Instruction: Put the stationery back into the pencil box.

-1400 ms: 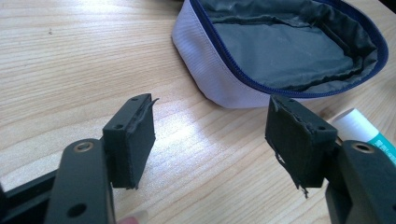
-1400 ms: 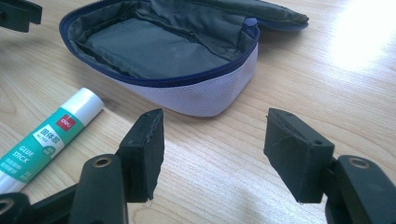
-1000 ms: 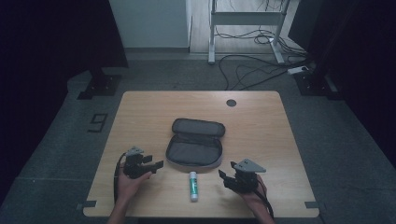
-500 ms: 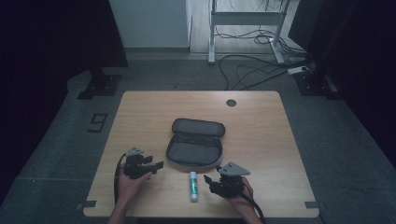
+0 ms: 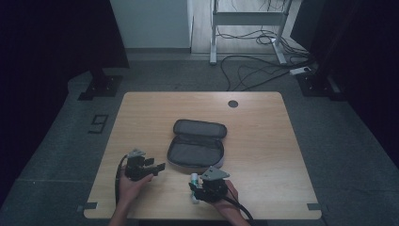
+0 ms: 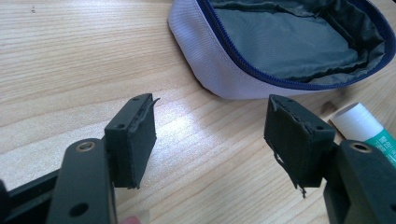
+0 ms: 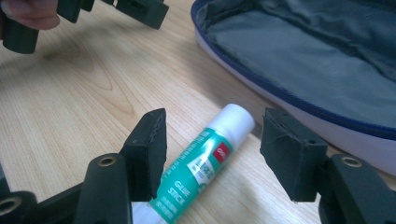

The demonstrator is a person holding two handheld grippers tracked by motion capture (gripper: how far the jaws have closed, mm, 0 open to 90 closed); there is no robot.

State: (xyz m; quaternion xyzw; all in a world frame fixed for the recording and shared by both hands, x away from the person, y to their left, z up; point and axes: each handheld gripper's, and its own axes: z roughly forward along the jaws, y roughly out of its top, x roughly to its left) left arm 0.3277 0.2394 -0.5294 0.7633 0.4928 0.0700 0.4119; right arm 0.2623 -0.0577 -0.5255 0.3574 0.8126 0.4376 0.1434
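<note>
The right tongs [image 7: 212, 154] stand with their jaws spread wide, one on each side of a glue stick [image 7: 201, 163] that lies flat on the wooden surface [image 7: 70, 112]. Neither pad touches the stick in the right gripper view; its white cap points away from the tongs toward the pouch [image 7: 322, 60], and its green label faces up. The open zip pouch lies just beyond the cap, grey lining showing inside a blue zipper edge.

In the high view the right tongs [image 5: 200, 187] sit over the glue stick [image 5: 193, 179] near the surface's front edge, just in front of the pouch [image 5: 196, 143].

The left tongs [image 6: 210, 135] are also spread apart, holding nothing, with bare wood between the pads. The pouch [image 6: 280, 42] lies ahead of them and slightly to the right, and the glue stick's white cap [image 6: 358, 122] shows beside their right jaw. In the high view the left tongs [image 5: 157, 166] point toward the pouch, near it but apart.
</note>
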